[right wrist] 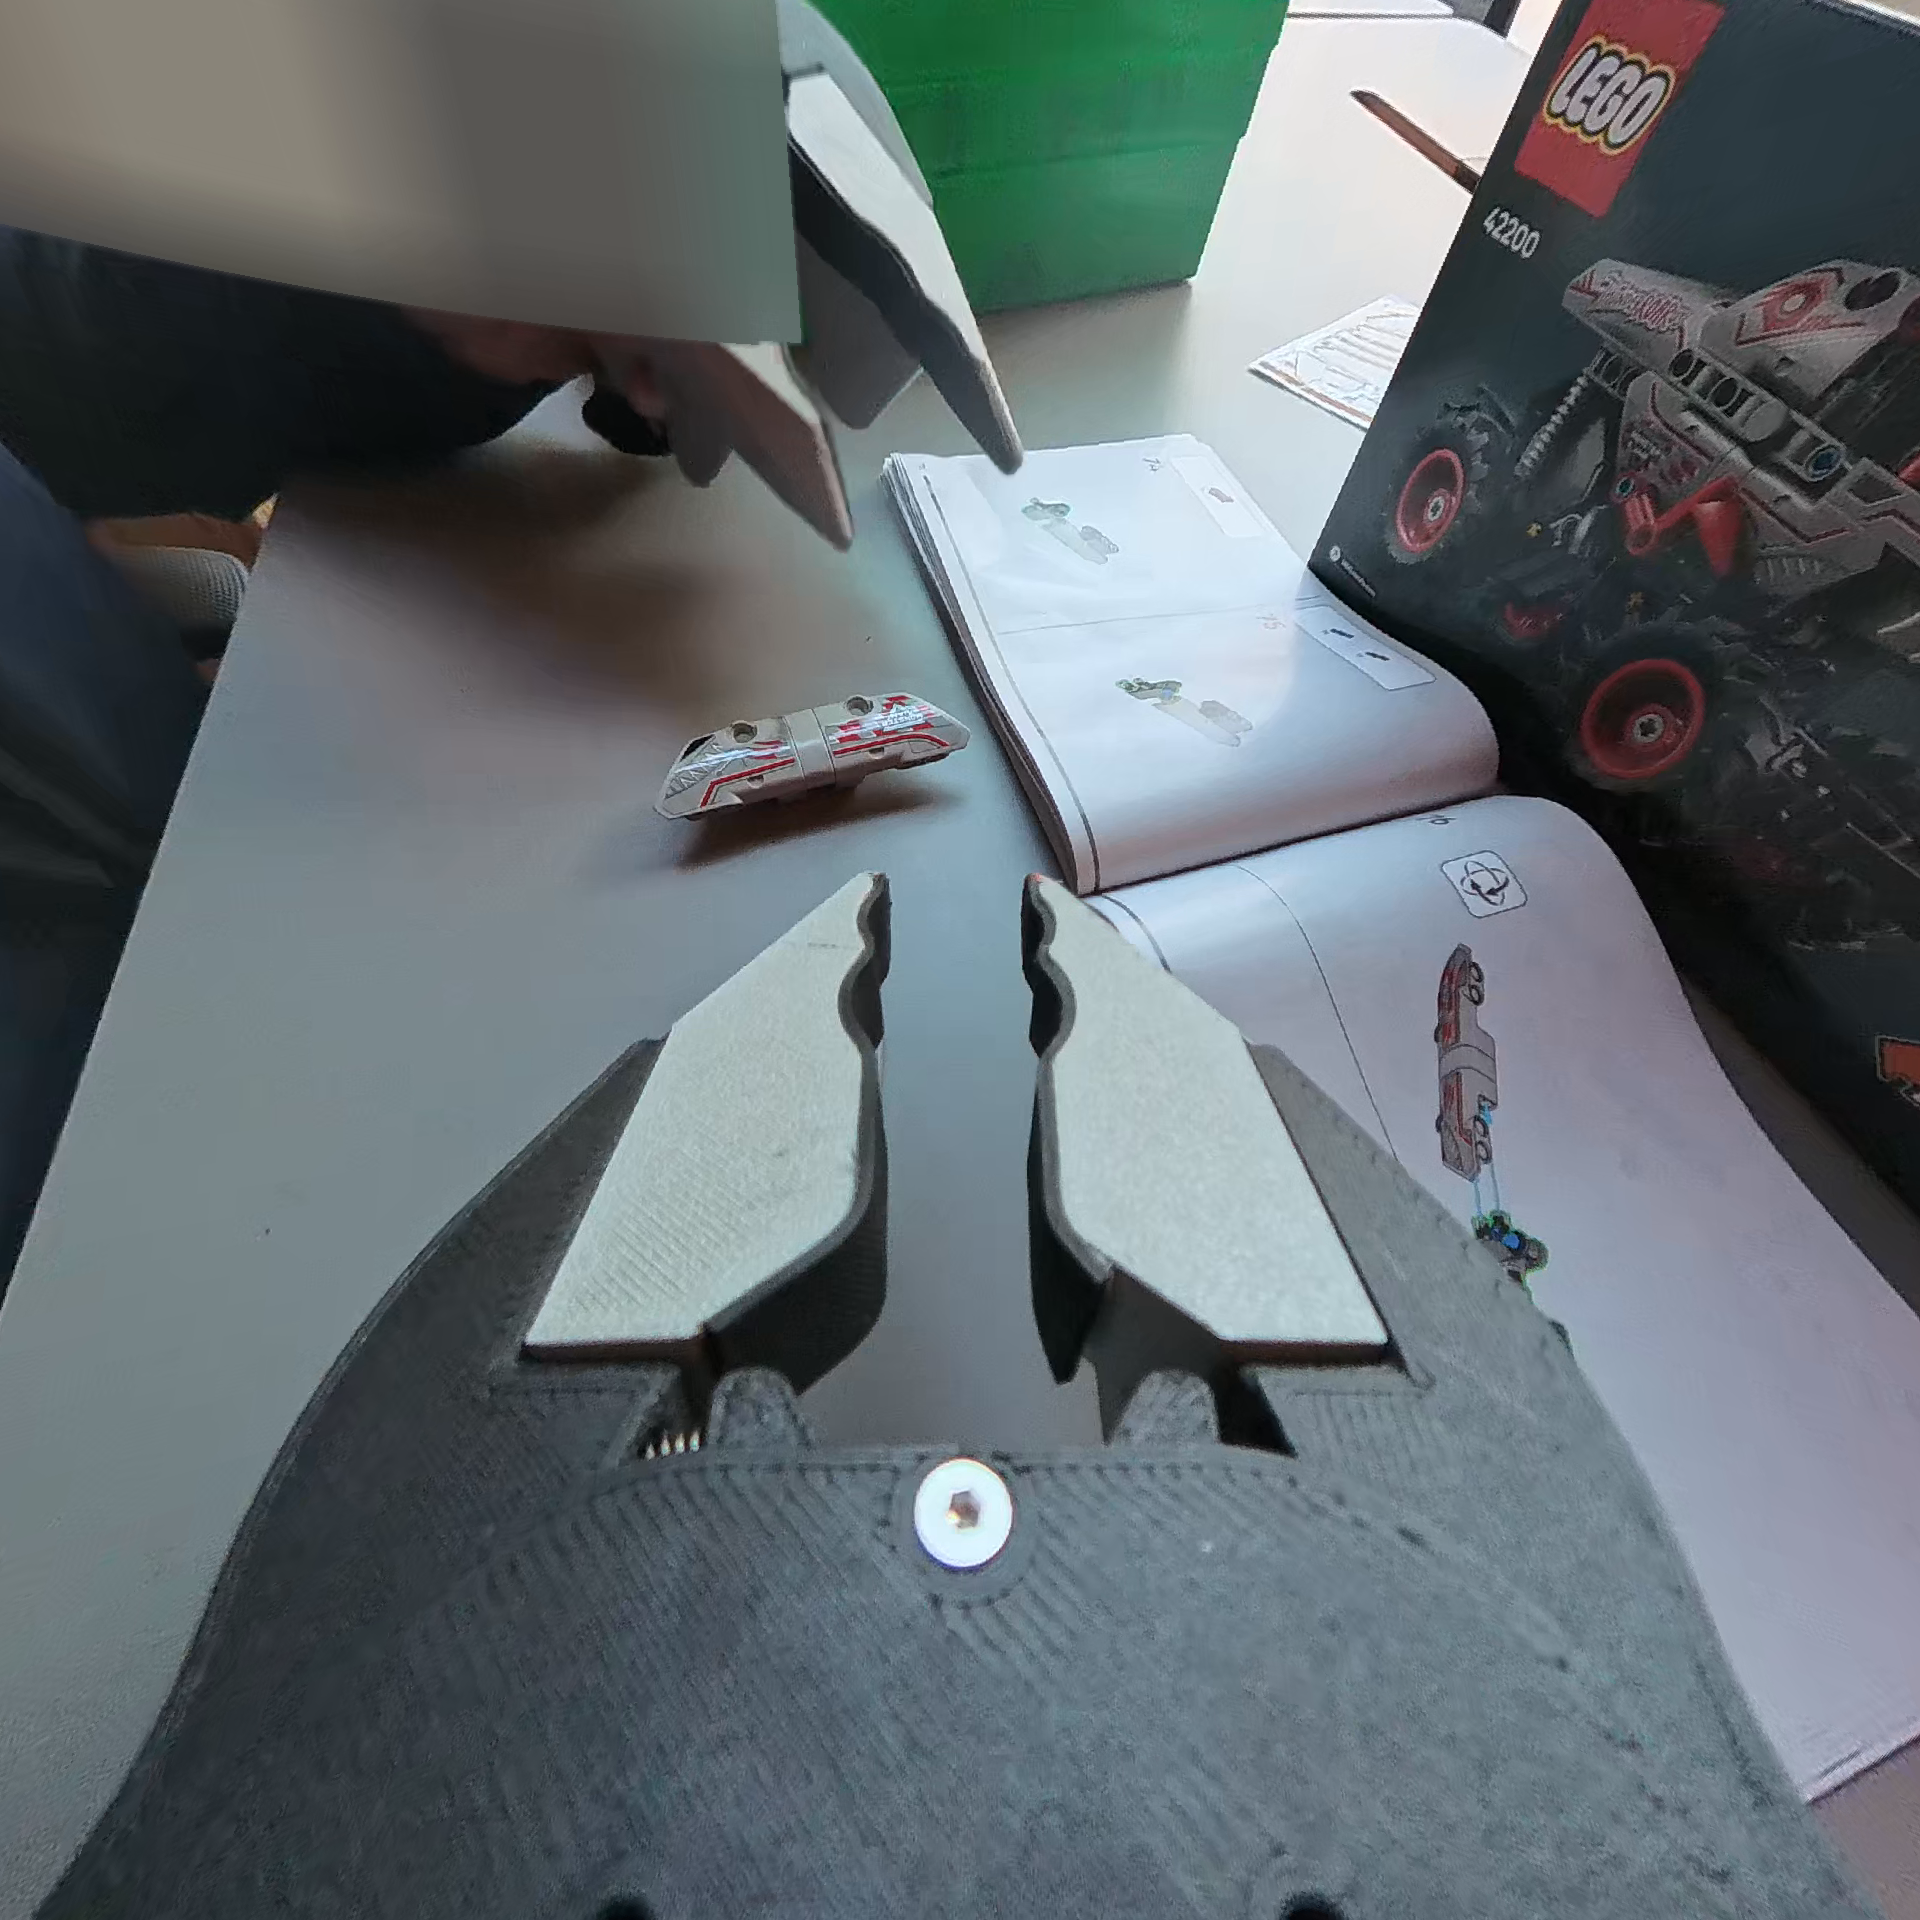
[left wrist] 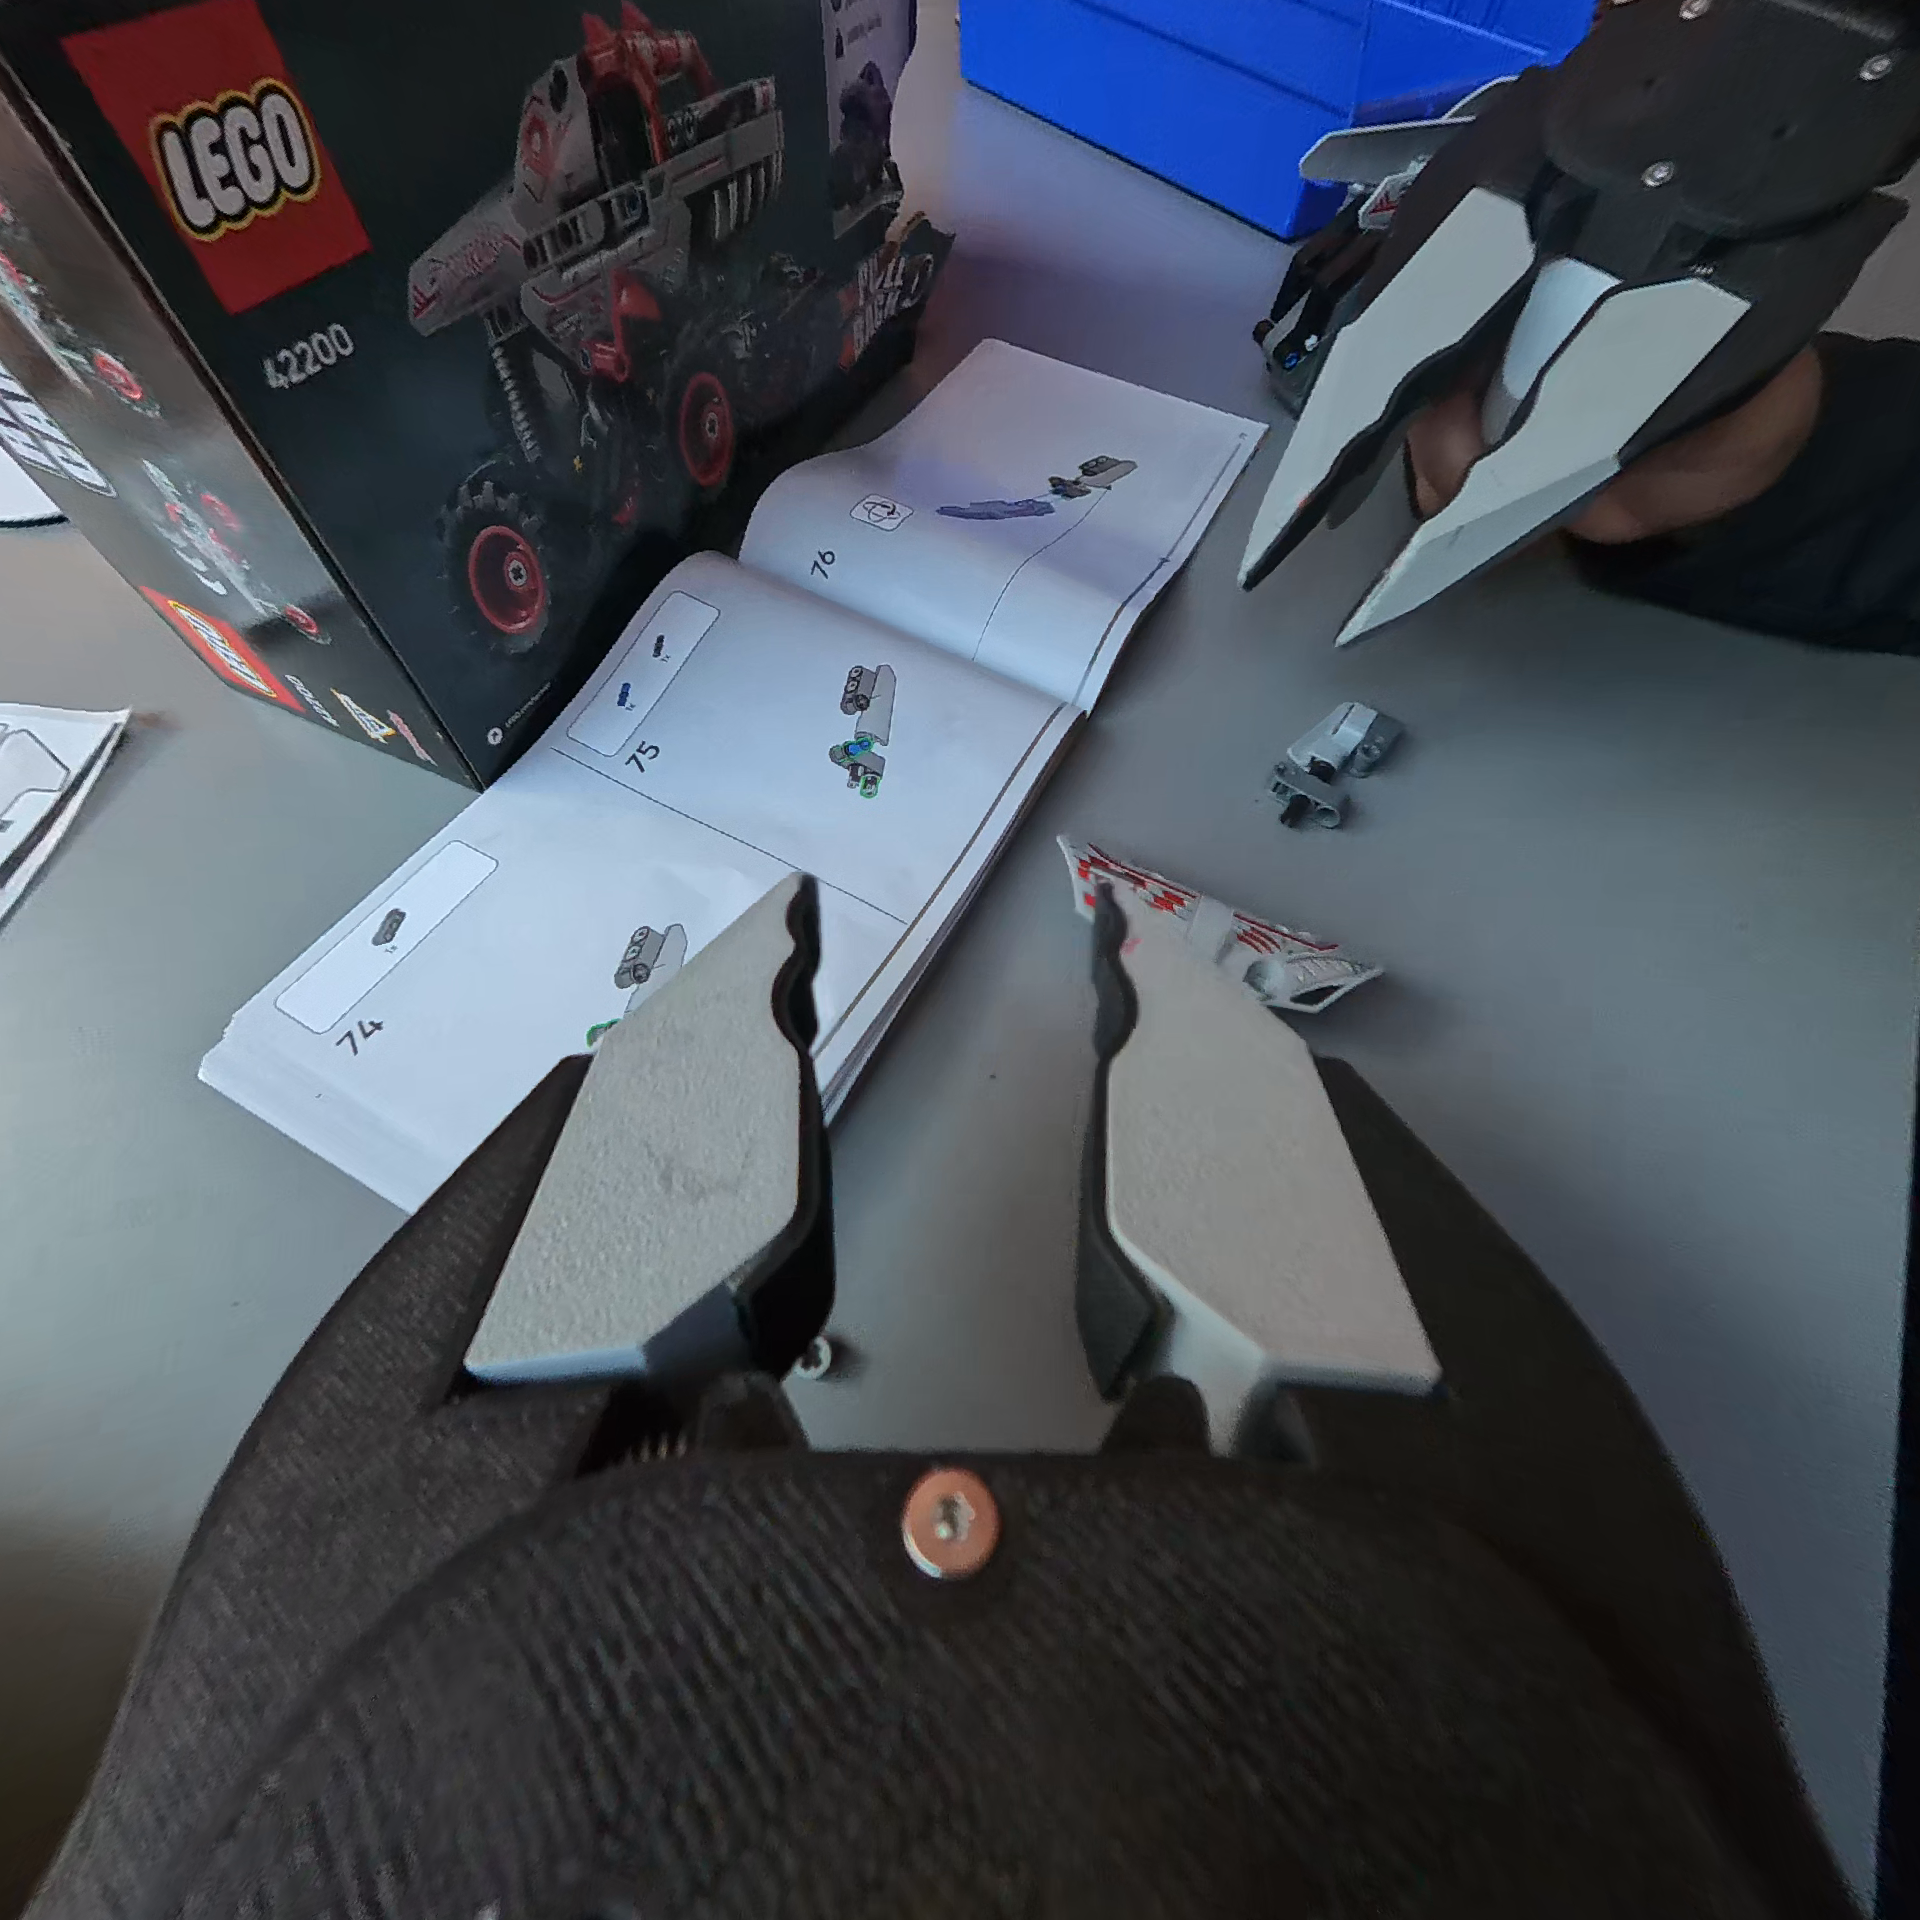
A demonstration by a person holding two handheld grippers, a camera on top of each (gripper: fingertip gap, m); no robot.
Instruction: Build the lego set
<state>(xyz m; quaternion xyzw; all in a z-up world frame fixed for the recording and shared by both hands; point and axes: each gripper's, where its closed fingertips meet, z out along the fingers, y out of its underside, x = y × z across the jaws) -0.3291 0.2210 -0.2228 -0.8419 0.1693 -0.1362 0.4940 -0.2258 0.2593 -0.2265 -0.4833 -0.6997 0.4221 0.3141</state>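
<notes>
Jaws spread and empty on left gripper (left wrist: 951, 914) and right gripper (right wrist: 956, 899). Printed panel (left wrist: 1216, 930) on tabletop (left wrist: 1558, 1143) at one o'clock of left; small grey connector (left wrist: 1330, 764) beyond. Best pinched across the panel's long flanks, held level for joining per booklet (left wrist: 790, 748).

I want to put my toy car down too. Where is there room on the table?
Bare table lies left of the decorated grey-and-red panel piece, out to the table edge. It is crowded on the other side, where the open instruction booklet lies against the Lego box.
</notes>
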